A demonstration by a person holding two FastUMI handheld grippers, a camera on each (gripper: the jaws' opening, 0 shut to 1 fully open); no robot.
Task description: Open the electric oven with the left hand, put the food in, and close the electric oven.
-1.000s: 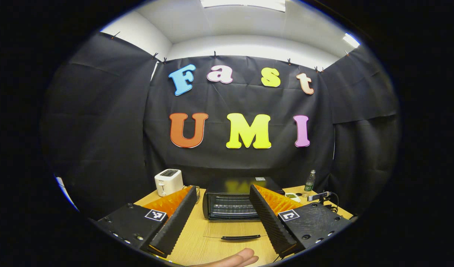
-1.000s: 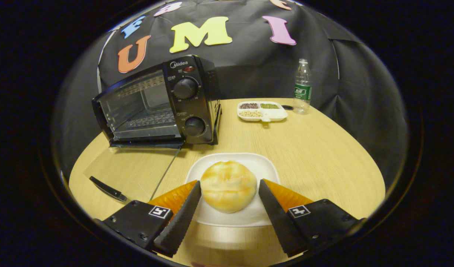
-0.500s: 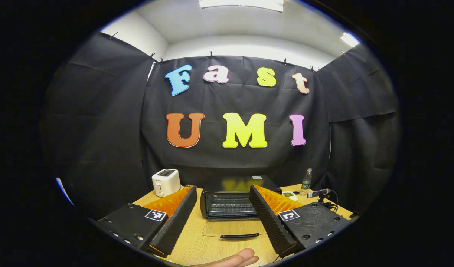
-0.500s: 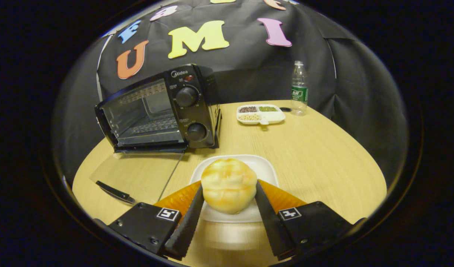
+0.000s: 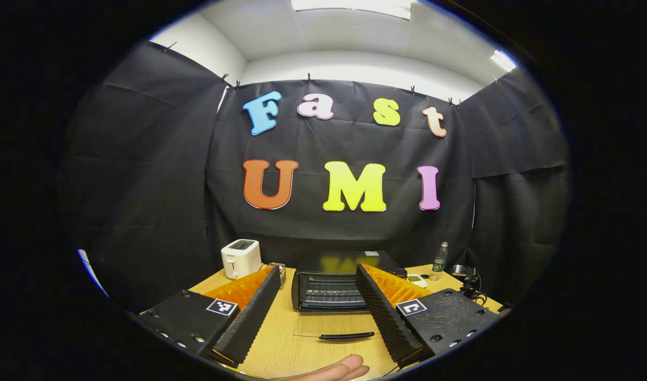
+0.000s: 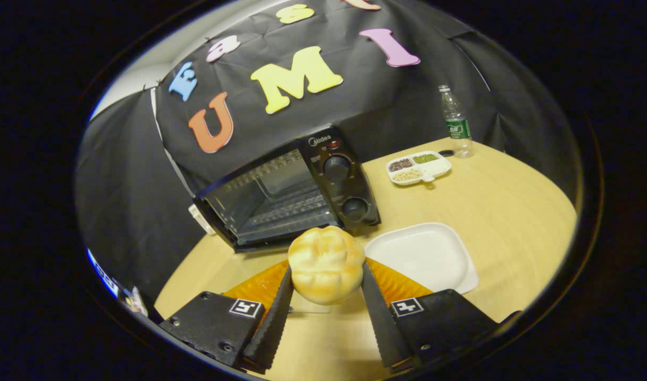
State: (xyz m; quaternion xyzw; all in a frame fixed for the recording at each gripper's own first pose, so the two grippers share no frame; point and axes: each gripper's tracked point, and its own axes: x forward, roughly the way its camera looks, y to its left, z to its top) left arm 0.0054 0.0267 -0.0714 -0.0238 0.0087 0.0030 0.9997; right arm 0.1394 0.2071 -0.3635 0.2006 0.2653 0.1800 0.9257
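The black electric oven (image 6: 289,193) stands on the wooden table with its glass door folded down flat in front of it. In the left gripper view the oven (image 5: 328,283) sits straight ahead, the door handle (image 5: 346,335) lying on the table near me. My left gripper (image 5: 315,312) hangs open and empty above the door, well back from the oven. A round golden bun (image 6: 326,264) is held in the air by my right gripper (image 6: 326,275), both fingers pressing its sides, just in front of the oven's opening. The white plate (image 6: 424,256) lies bare to the right.
A white toaster (image 5: 240,258) stands left of the oven. A divided dish of beans (image 6: 418,166) and a plastic bottle (image 6: 456,124) sit at the table's far right. A person's hand (image 5: 328,370) shows at the near table edge.
My right gripper closed on the bun, lifted it off the plate and swung left toward the open oven. The left gripper has hardly moved.
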